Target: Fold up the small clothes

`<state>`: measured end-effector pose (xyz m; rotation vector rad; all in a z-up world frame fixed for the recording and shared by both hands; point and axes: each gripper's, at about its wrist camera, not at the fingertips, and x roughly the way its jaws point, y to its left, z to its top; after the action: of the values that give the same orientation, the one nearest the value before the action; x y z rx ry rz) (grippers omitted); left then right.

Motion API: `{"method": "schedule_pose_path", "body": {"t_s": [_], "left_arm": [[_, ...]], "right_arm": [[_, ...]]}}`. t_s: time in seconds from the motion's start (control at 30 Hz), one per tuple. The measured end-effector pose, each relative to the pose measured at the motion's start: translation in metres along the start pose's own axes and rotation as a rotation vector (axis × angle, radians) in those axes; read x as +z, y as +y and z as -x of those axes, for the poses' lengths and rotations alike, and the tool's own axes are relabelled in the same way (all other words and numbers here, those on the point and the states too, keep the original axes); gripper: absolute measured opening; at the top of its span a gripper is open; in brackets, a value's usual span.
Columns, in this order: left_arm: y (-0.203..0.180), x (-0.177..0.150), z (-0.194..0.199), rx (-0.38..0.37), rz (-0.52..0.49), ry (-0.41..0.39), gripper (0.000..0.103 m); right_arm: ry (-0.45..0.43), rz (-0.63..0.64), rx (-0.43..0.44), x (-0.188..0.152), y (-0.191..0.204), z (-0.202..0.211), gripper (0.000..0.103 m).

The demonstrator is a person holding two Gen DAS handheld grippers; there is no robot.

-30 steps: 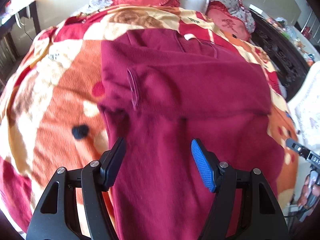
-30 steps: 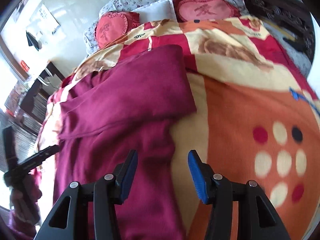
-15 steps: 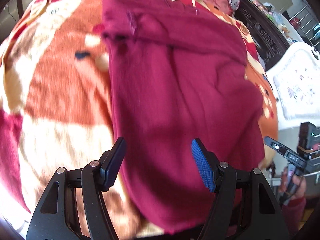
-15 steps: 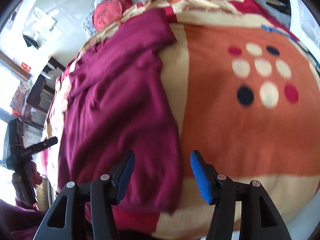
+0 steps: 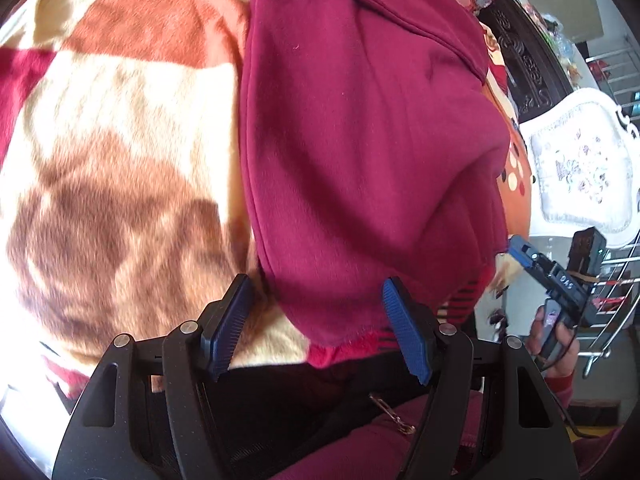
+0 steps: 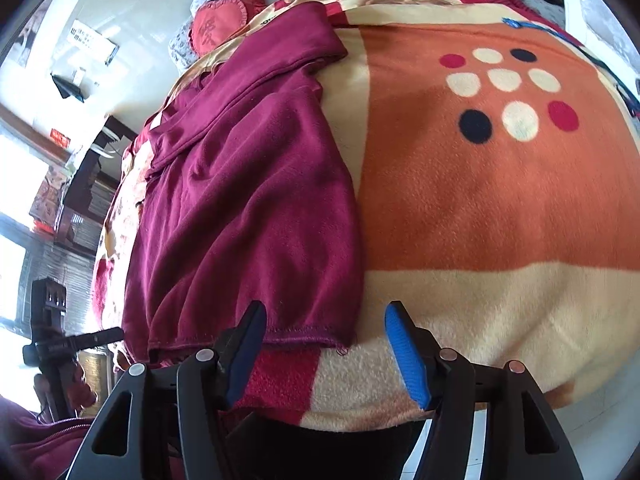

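A dark red fleece garment [image 5: 360, 132] lies lengthwise on a patterned orange, cream and red blanket [image 5: 120, 152], its sleeves folded across the top. Its bottom hem [image 6: 296, 336] hangs near the bed's near edge. My left gripper [image 5: 316, 320] is open and empty, its jaws astride the hem's left corner. My right gripper [image 6: 324, 344] is open and empty, its jaws astride the hem's right corner [image 6: 344, 344]. The garment also fills the left half of the right wrist view [image 6: 248, 200]. Each gripper shows in the other's view: the right one [image 5: 560, 280], the left one [image 6: 60, 340].
Red heart cushions [image 6: 216, 24] and floral pillows lie at the head of the bed. A dark carved headboard [image 5: 528, 64] and a white upholstered chair [image 5: 580, 160] stand to the right. A metal rack [image 5: 616, 300] stands by the bed's near edge. My dark red clothing [image 5: 400, 448] shows below.
Both grippers have drawn back down the garment from its middle to the bottom hem at the bed's near edge. Both stayed open.
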<state>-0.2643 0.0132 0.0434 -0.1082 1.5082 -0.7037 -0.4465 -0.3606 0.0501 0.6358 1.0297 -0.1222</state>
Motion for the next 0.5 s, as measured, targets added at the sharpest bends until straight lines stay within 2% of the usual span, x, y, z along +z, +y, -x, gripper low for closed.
{"method": "schedule_pose_path", "body": {"t_s": [0.2,0.33,0.5], "left_arm": [[0.009,-0.012,-0.012,-0.051,0.056,0.076,0.068],[0.01,-0.009,-0.012,-0.137,0.09,0.065,0.068],[0.014,-0.006,-0.016,-0.125,0.121,0.087,0.068]], "right_arm": [[-0.002,-0.016,0.012,-0.002,-0.007,0.0,0.06],[-0.006,-0.041,0.023,0.0,-0.013,-0.003,0.061],[-0.01,-0.083,0.054,0.0,-0.024,-0.006,0.062]]}}
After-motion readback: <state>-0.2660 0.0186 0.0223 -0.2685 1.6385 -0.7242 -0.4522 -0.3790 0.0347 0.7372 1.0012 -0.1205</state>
